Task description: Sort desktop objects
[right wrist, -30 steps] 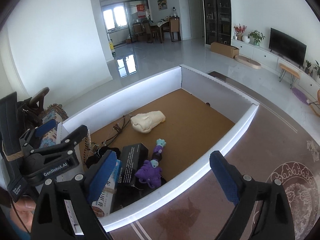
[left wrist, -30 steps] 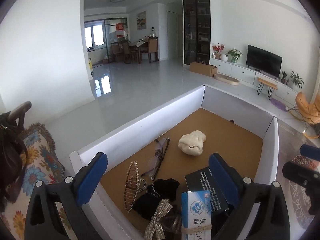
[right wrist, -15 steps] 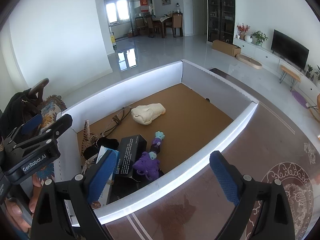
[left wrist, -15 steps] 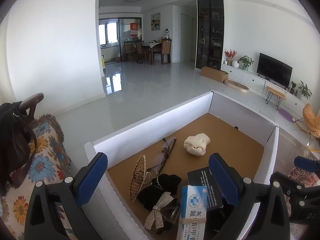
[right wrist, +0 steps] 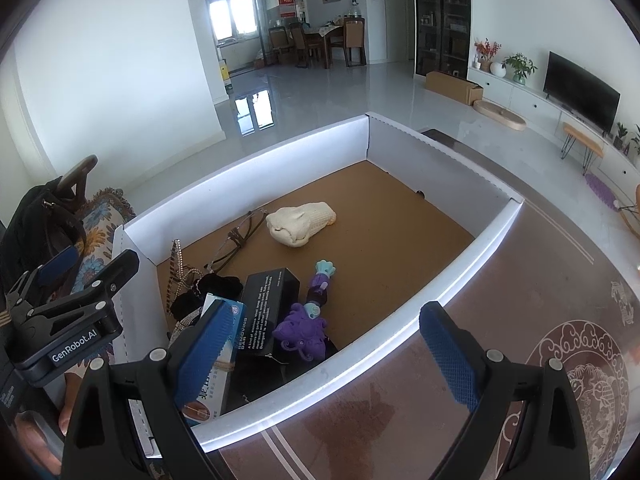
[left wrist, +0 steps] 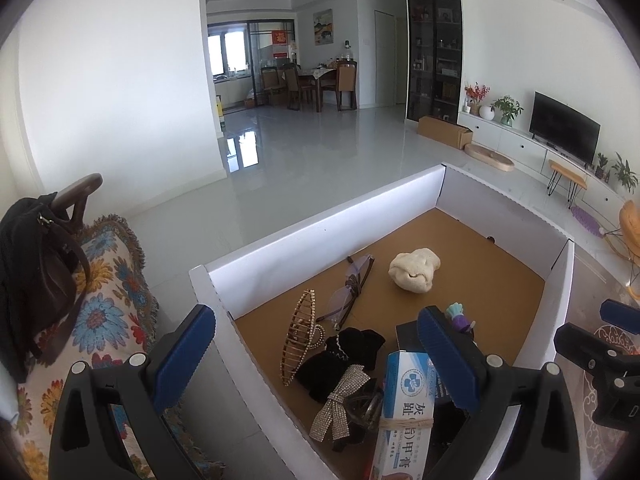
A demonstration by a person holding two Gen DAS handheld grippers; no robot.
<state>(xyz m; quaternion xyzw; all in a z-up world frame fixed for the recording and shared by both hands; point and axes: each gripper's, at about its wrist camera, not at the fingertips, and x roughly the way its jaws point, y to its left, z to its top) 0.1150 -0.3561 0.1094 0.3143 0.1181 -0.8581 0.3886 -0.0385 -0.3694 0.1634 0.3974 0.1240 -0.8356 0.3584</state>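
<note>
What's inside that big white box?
In the white box: a cream knitted bundle, glasses, a beaded hair comb, black velvet bows, a black carton, a blue-white carton, a purple toy. Anything under the cartons is hidden.

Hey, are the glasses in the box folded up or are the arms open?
Folded. The glasses lie flat on the box floor with both arms crossed over the lenses; the right wrist view shows the same.
</note>
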